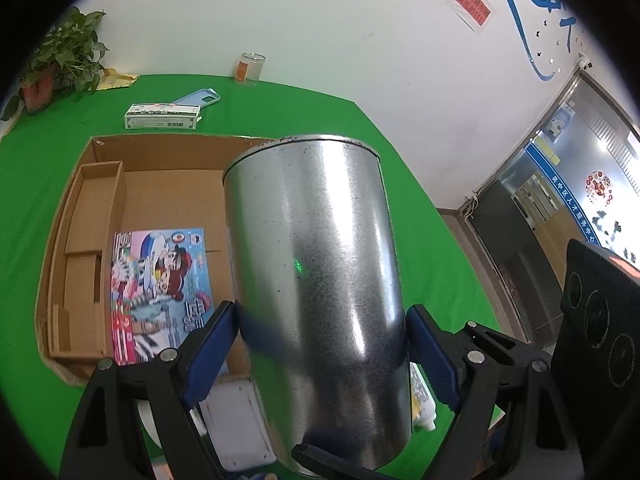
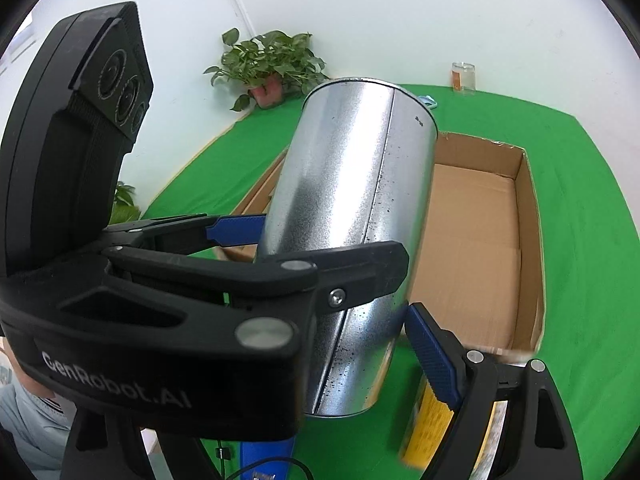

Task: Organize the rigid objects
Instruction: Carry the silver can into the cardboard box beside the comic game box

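While both grippers clamp it, metal can [image 1: 320,280] aloft

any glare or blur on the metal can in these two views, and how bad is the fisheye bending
Left wrist view: bright streaks of glare run down the metal can, plus a small green glint; the blue pad's reflection smears on its lower left. Right wrist view: softer sheen on the can, motion blur on the yellow item at bottom. Both views: black vignette corners, and the cardboard box edges bow outward.

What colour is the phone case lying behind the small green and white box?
Light blue phone case, clearest in the left wrist view.
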### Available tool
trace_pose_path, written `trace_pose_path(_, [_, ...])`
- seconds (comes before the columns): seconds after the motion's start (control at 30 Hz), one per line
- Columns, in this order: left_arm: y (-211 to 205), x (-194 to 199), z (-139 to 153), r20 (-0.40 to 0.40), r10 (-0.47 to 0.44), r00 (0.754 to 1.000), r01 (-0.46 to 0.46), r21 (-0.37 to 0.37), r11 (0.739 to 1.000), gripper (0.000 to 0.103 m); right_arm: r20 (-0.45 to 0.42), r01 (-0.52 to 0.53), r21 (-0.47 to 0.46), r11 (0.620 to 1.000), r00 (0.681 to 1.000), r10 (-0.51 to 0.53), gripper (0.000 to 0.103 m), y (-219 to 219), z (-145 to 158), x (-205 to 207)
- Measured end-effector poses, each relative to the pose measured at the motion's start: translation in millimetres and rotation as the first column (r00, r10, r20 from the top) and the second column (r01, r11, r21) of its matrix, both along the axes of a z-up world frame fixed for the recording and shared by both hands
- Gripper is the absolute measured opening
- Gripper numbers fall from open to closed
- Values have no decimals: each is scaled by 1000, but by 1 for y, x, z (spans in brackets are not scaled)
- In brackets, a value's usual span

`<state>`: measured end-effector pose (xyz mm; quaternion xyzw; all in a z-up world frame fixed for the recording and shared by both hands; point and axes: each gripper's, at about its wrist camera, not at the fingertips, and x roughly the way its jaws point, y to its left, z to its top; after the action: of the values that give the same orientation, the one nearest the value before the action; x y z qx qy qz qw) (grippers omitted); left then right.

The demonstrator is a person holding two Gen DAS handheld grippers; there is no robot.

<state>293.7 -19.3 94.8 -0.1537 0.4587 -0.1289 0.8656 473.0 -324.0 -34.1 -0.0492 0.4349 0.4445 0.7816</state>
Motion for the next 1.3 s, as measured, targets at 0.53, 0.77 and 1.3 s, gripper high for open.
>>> trace_pose_path(0.53, [11,57,-81,-179,-2,984,-3,-28,1000,85,-172,-37,-91,995,985,20,84,34,-74,75])
trace_pose_path(0.77, [15,68,-108,-233,-1,972,-13,-58,998,85,-213,-33,-104,994,977,10,84,39,-104,90])
trace_pose_path(1.3, [26,85,-130,-313,-4,950,-33,-113,993,86,-285,-22,-62,998,958,4,78,23,-109,100])
